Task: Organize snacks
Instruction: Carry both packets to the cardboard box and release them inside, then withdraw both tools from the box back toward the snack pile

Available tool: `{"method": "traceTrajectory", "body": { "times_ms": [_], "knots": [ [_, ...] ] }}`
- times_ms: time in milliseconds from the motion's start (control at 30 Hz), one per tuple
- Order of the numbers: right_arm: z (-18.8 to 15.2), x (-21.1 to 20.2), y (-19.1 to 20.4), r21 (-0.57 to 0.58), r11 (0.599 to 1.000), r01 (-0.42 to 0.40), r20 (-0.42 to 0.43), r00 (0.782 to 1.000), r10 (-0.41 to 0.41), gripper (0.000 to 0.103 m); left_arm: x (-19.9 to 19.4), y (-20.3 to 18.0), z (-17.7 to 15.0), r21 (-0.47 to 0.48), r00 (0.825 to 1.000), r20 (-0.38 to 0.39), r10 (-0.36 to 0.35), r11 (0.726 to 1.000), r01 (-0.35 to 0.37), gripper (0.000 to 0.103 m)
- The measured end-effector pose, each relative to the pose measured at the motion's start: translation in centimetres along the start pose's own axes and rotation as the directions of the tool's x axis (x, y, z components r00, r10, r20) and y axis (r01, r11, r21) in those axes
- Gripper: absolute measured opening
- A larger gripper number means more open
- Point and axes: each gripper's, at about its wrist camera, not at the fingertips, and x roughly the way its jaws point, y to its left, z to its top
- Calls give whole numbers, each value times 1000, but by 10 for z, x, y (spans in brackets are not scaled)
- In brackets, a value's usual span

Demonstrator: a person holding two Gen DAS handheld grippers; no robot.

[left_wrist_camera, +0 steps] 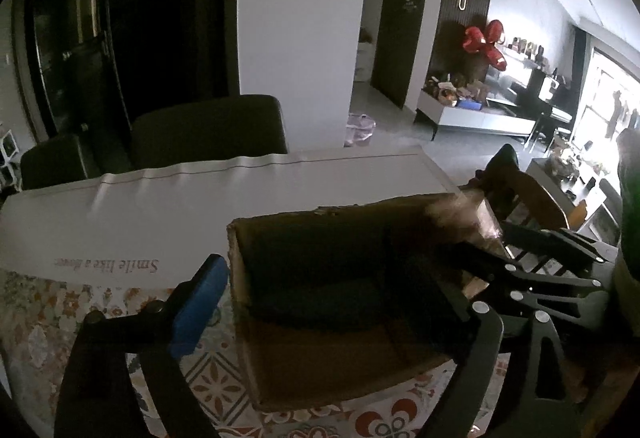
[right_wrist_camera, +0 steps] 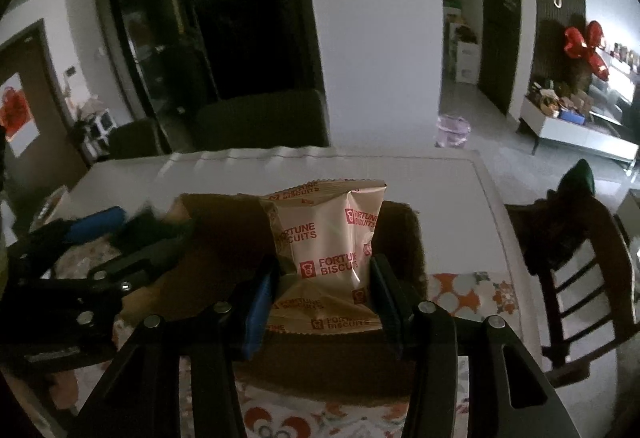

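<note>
The right tool [right_wrist_camera: 320, 302] is clamped on a beige Fortune Biscuits packet [right_wrist_camera: 328, 246], its blue-padded fingers [right_wrist_camera: 256, 314] pressing the packet's lower sides. The packet stands upright, held over the open cardboard box [right_wrist_camera: 224, 234], its lower end at about the level of the near rim. In the left wrist view the left tool [left_wrist_camera: 316, 302] straddles the box's left wall [left_wrist_camera: 240, 278]: the blue-padded finger [left_wrist_camera: 196, 306] sits outside, apart from the cardboard, and the other finger reaches inside the box, so this tool is spread wide and gripping nothing. From that view the right tool [left_wrist_camera: 532, 258] enters from the right over the box's far corner, where the packet shows only as a pale blur.

The box rests on a patterned floral mat [left_wrist_camera: 48, 314] laid on the bench [left_wrist_camera: 280, 178], whose white cover carries the print "Smile like a flower". Behind the bench stand dark chairs [left_wrist_camera: 208, 130], and a wooden chair [right_wrist_camera: 576, 258] stands to the right.
</note>
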Motion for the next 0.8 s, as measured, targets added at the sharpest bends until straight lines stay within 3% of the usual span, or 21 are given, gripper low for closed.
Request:
{"method": "traceTrajectory", "body": {
  "times_ms": [67,233,433,533,800],
  "knots": [
    [1,1,-3,15,1000,14,6,1000,-14,73,-3,-1,-2,4,1000,7,18,1000,-18,98],
    [-3,-5,-1,26,1000,-1,7,1000,0,74,-10,2,-2,6,998,13,54,999,-54,100],
    [-16,-28,4,27,998,49,34,998,-50,74,-35,4,-14,-8,995,43,95,996,-94,103],
    [-27,-45,7,35,998,59,66,996,-61,82,-50,0,-24,3,994,61,95,995,-96,103],
    [-54,-85,18,29,998,48,118,992,-51,82,-92,-8,-52,25,992,107,66,997,-69,103]
  ]
}}
